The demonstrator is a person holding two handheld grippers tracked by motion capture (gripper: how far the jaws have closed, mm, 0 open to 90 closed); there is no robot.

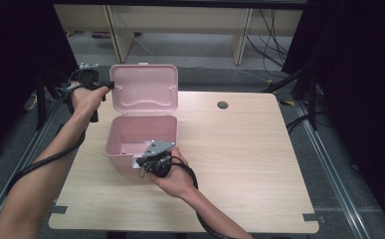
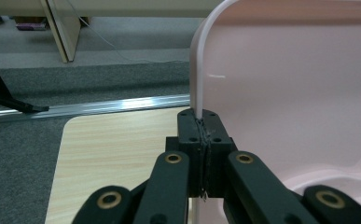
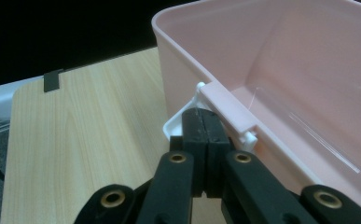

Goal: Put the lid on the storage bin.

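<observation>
While the pink box [image 1: 141,142] sits on the table [image 1: 240,164] at its left-centre, lid [image 1: 145,88] swung up and standing upright behind the body, stock reads as follows.

Item 1: pink box, plastic, hinged lid. Interior looks empty, though the high view shows a small dark speck near the bottom, too small to tell. White latch tab [image 3: 180,122] on the front wall.

Item 2: left gripper [image 2: 200,122]. Jaws closed on the lid's left edge, thin rim pinched between the pads. In the high view it sits at the lid's upper left corner [image 1: 109,85].

Item 3: right gripper [image 3: 200,122]. Jaws closed tight at the box's front wall by the white latch tab; pads meet w/ no gap, tips tucked under the pink rim bar [image 3: 227,109]. Whether they pinch the tab itself or just press at it, can't tell. In the high view it rests at the front right corner of the box [image 1: 147,160].

Item 4: table, light wood, w/ a cable hole [image 1: 223,105] near the far edge.

Handling note (judgement): step looks like holding the lid while the body is steadied. Keep the right gripper low and still so the box doesn't slide. Move the lid slowly along its hinge arc, not sideways, since the rim grip is thin and could slip off. Lid approx. vertical, so it may tip either way if released.
</observation>
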